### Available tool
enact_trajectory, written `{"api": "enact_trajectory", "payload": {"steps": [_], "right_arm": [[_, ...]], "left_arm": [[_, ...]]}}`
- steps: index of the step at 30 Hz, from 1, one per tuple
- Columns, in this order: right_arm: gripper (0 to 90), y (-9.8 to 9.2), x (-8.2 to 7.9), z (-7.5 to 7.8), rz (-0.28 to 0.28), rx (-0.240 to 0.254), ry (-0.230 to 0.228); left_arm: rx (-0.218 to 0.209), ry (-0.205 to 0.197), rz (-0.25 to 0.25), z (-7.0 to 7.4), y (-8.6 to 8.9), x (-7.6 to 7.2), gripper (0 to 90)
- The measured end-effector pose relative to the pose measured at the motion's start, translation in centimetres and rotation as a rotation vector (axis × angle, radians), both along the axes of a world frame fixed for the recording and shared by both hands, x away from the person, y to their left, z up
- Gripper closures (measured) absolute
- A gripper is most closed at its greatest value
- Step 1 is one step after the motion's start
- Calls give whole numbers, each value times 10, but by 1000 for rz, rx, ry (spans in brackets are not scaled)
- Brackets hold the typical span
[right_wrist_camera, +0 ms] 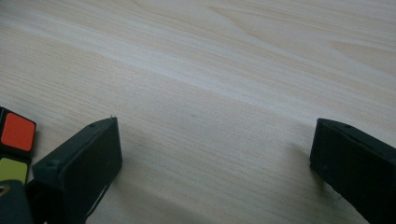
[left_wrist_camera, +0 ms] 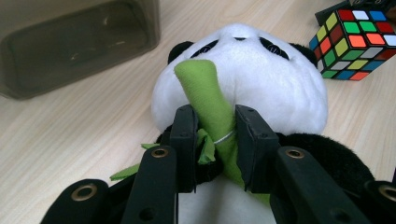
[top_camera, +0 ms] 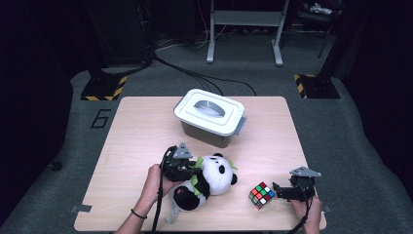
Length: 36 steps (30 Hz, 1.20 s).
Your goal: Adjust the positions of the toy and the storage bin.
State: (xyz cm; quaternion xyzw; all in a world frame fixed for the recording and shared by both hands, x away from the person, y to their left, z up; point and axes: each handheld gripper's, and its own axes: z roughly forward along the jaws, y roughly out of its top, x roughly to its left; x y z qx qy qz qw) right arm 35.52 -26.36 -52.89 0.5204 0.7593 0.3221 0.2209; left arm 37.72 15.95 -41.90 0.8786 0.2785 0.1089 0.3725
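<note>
A black-and-white panda plush [top_camera: 217,176] lies on its back on the wooden table [top_camera: 136,126], near the front. It carries a green cloth bamboo stalk [left_wrist_camera: 204,86] on its chest, below its white head [left_wrist_camera: 266,77]. My left gripper [top_camera: 191,165] comes at it from the left. In the left gripper view its pads [left_wrist_camera: 184,133] press the stalk from both sides, so the left gripper [left_wrist_camera: 215,123] is shut on it. My right gripper [top_camera: 284,191] rests low at the front right, just right of a colourful puzzle cube [top_camera: 261,195]. In its own view the right gripper [right_wrist_camera: 212,140] is open over bare wood.
A grey storage box with a white handled lid [top_camera: 210,114] stands behind the panda at the table's middle back; its dark wall [left_wrist_camera: 70,44] shows in the left gripper view. The cube [left_wrist_camera: 357,42] sits right of the panda's head, and its corner [right_wrist_camera: 16,135] borders my right gripper's left jaw.
</note>
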Motion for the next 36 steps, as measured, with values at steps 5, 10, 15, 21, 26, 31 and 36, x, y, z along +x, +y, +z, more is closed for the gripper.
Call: {"api": "enact_trajectory", "payload": {"steps": [5, 10, 15, 21, 26, 31, 36], "right_arm": [[13, 0, 0, 0, -1, 0, 0], [14, 0, 0, 0, -1, 0, -1], [14, 0, 0, 0, -1, 0, -1], [14, 0, 0, 0, -2, 0, -1], [14, 0, 0, 0, -6, 1, -2], [14, 0, 0, 0, -6, 1, -1], [14, 0, 0, 0, -6, 1, -2]], "left_arm": [[-29, -25, 9, 3, 8, -5, 710], [-40, -50, 34, 10, 22, -13, 712], [-46, -66, 74, 14, 40, -18, 714], [-64, -79, 145, 18, 70, -23, 714], [-67, -96, 218, 19, 97, -20, 714], [-77, -105, 310, 22, 124, -9, 714], [-108, -111, 410, 25, 148, 8, 715]]}}
